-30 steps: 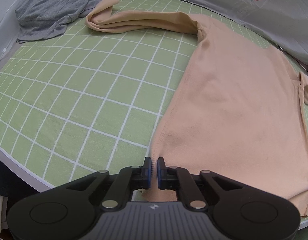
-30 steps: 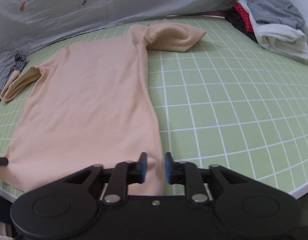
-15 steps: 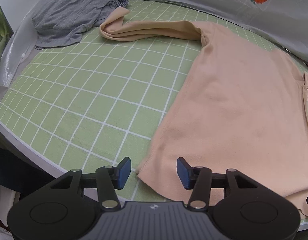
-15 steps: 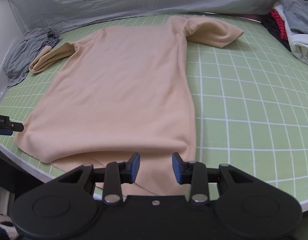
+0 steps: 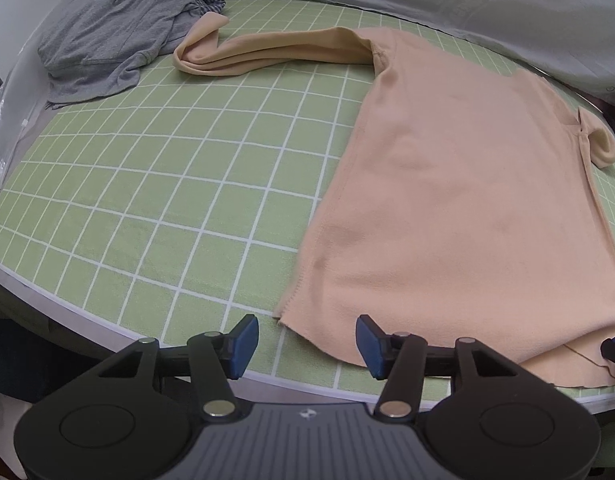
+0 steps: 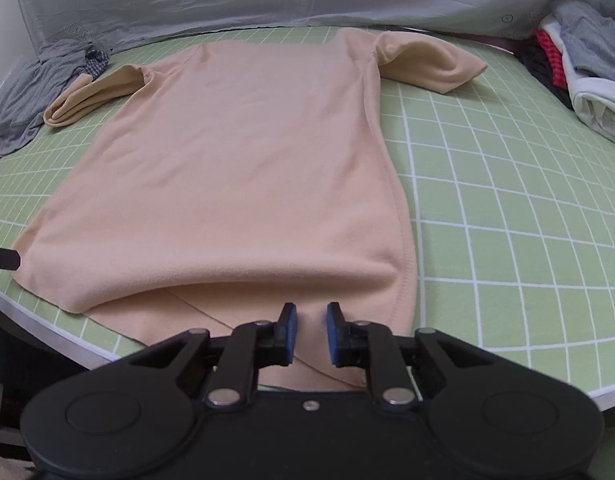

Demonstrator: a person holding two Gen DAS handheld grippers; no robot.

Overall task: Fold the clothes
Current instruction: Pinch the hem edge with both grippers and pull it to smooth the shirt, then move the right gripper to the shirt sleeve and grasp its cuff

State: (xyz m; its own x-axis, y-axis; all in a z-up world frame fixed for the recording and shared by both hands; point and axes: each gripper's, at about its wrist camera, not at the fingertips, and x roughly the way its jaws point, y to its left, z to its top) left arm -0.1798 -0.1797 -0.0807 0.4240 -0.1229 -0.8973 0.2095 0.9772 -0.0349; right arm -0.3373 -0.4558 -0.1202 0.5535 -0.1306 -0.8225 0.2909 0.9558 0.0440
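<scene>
**Peach T-shirt spread flat, both claws free at the hem**

We are looking at a peach T-shirt [image 6: 235,168] lying spread on the green grid mat [image 5: 155,184] that is covering the tabletop. Its body is lying smooth, collar end far from us, hem at the near edge. Both sleeves are sticking out sideways: the left sleeve [image 5: 267,50] is stretching toward a grey garment [image 5: 107,36], the right sleeve [image 6: 427,60] is pointing toward a pile of clothes [image 6: 579,64] at the far right.

The near hem is not lying clean: in the right wrist view a soft ridge is bulging across it, with a lower layer of cloth peeking out beneath.

We are holding the left claw [image 5: 306,340] wide apart, gripping nothing, just off the hem's left corner. The right claw [image 6: 310,330] is hovering narrowly parted over the hem's right part, not pinching cloth.

Progress, as we are judging it: the shirt is laid out, but no fold is showing. Sleeves, sides and lengthwise folding are all left, and other garments are waiting at both sides.
</scene>
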